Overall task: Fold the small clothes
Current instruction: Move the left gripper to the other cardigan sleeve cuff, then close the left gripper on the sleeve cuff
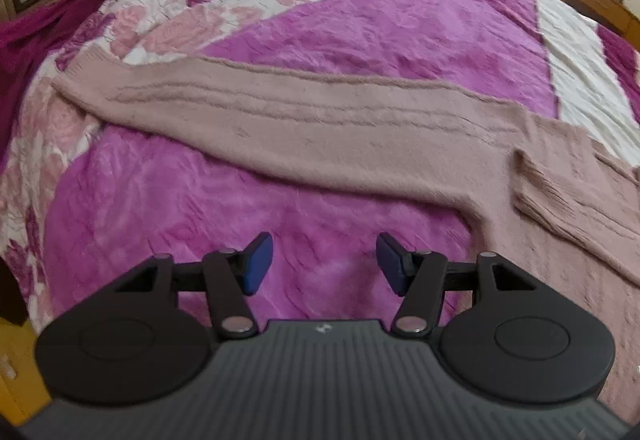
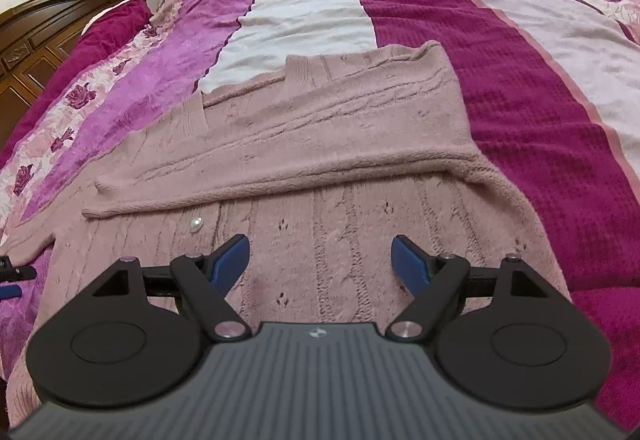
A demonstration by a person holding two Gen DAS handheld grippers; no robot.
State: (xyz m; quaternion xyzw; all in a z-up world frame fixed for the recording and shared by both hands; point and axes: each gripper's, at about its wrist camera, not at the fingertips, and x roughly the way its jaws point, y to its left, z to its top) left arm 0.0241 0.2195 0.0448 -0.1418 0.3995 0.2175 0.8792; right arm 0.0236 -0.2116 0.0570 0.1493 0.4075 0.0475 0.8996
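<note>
Pink and magenta bedspread (image 2: pixel 460 51) fills both views, wooden headboard (image 2: pixel 48 23) off at the far left. On it lies the dusty-pink knitted cardigan (image 2: pixel 320 143), one sleeve (image 1: pixel 280 119) stretched out flat away from its body, the other folded across its front just above a pearl button (image 2: pixel 196 226). Right gripper (image 2: pixel 320 260) hangs over the cardigan's front, jaws spread wide, nothing between them. Left gripper (image 1: pixel 324 260) hovers beside the cardigan over bare bedspread, jaws half apart, empty.
</note>
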